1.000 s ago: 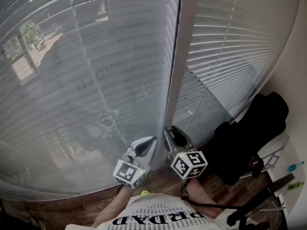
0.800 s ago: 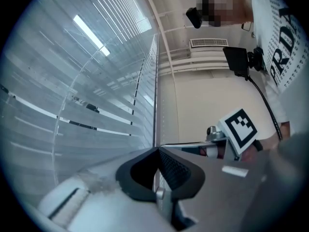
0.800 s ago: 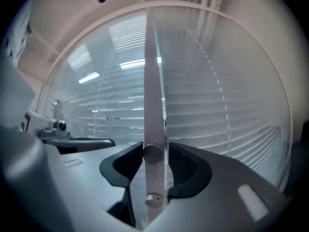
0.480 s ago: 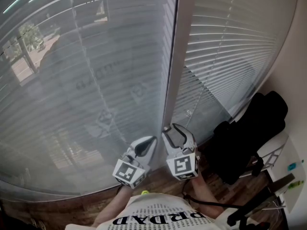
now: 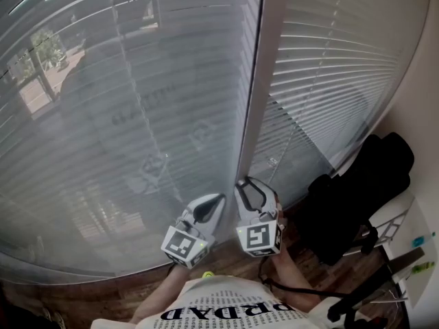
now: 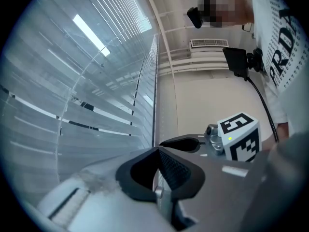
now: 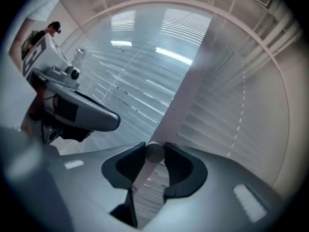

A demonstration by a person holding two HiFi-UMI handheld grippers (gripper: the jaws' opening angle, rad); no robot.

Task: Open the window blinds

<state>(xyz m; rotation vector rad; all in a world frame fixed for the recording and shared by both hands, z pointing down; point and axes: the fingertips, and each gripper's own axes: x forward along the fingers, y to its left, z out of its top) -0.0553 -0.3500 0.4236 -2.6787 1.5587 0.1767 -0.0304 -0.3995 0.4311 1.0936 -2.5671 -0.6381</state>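
White slatted blinds cover the left pane (image 5: 123,115) and the right pane (image 5: 329,67), with a pale upright frame post (image 5: 257,101) between them. My right gripper (image 5: 241,184) is at the foot of that post. In the right gripper view its jaws (image 7: 154,151) have just been closing and now press on the pale tilt wand (image 7: 153,152), whose rounded end sits between the pads. My left gripper (image 5: 218,199) is just to its left, close to the left blind. In the left gripper view its pads (image 6: 157,150) meet with nothing between them.
A black chair or bag (image 5: 357,190) stands at the right, close to the right blind. A thin cord (image 5: 288,142) hangs in front of that blind. Brown wood flooring (image 5: 226,259) runs below the grippers. The person's white printed shirt fills the bottom edge.
The right gripper has rolled about its own axis, so a different face of its marker cube now shows. It stayed at the post's foot. The left gripper has not moved.
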